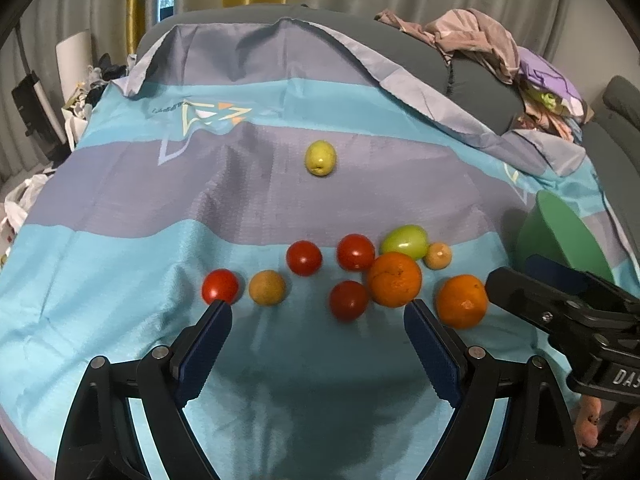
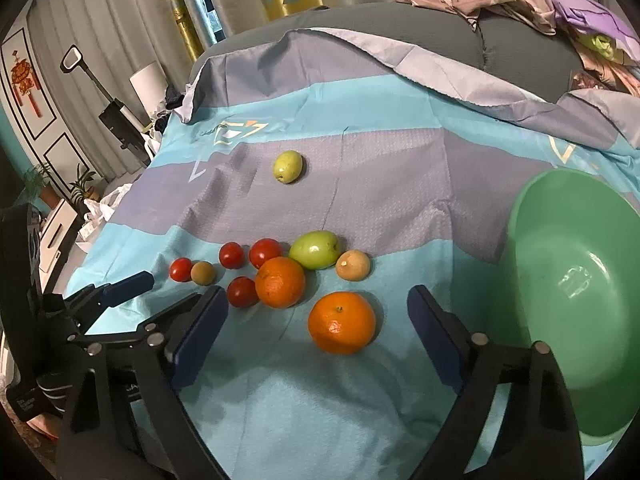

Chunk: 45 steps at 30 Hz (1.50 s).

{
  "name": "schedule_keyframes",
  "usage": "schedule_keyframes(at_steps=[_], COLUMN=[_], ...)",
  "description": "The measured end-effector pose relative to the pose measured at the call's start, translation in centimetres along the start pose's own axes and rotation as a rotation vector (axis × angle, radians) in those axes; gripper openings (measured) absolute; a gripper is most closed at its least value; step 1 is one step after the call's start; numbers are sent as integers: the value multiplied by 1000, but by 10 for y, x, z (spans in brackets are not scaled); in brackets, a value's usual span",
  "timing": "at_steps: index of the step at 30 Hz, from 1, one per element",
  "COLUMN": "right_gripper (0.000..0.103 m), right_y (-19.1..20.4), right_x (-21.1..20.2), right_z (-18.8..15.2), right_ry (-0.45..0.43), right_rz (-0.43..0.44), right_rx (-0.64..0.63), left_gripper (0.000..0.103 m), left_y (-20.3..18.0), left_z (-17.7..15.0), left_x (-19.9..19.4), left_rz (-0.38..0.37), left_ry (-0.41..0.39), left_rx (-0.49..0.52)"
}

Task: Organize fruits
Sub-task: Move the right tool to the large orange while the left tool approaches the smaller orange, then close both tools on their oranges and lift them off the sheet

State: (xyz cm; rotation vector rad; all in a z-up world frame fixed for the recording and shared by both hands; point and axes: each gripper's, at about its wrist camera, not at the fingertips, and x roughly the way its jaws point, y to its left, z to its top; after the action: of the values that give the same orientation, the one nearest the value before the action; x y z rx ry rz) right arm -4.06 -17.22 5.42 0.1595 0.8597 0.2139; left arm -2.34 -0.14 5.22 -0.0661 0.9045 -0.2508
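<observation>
Fruits lie in a cluster on a blue and grey striped cloth (image 1: 120, 264). Two oranges (image 1: 462, 301) (image 1: 394, 279), several red tomatoes (image 1: 348, 300), a green fruit (image 1: 405, 241) and two tan fruits (image 1: 267, 287) are close together. A yellow-green fruit (image 1: 320, 157) lies apart, farther back. My left gripper (image 1: 318, 312) is open and empty, just short of the cluster. My right gripper (image 2: 318, 300) is open and empty, with the nearest orange (image 2: 342, 322) between its fingers' line. A green bowl (image 2: 576, 304) stands at the right, empty.
A pile of clothes (image 1: 500, 52) lies on the grey cushion at the back right. Bags and clutter (image 1: 80, 96) sit off the cloth's left edge. A black stand (image 2: 116, 116) and plants (image 2: 80, 184) are on the floor at left.
</observation>
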Motion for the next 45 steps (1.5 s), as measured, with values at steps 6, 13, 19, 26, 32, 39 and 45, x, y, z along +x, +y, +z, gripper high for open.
schedule_keyframes(at_steps=[6, 13, 19, 26, 32, 39, 45], right_gripper=[80, 73, 61, 57, 57, 58, 58], right_y=[-3, -7, -15, -25, -23, -22, -20], right_x=[1, 5, 12, 20, 25, 31, 38], right_z=[2, 2, 2, -2, -5, -6, -7], right_ry=[17, 48, 86, 124, 148, 158, 171], right_rz=[14, 37, 35, 35, 35, 17, -9], right_rx=[26, 59, 98, 127, 89, 67, 43], left_gripper=[78, 57, 51, 51, 51, 51, 51], left_y=[1, 6, 12, -1, -8, -18, -20], left_z=[1, 2, 3, 8, 27, 35, 32], left_x=[1, 2, 8, 23, 35, 52, 58], left_rz=[-48, -90, -159, -223, -231, -210, -227], left_ry=[17, 49, 89, 139, 187, 224, 256], left_rx=[-19, -45, -92, -79, -78, -37, -39])
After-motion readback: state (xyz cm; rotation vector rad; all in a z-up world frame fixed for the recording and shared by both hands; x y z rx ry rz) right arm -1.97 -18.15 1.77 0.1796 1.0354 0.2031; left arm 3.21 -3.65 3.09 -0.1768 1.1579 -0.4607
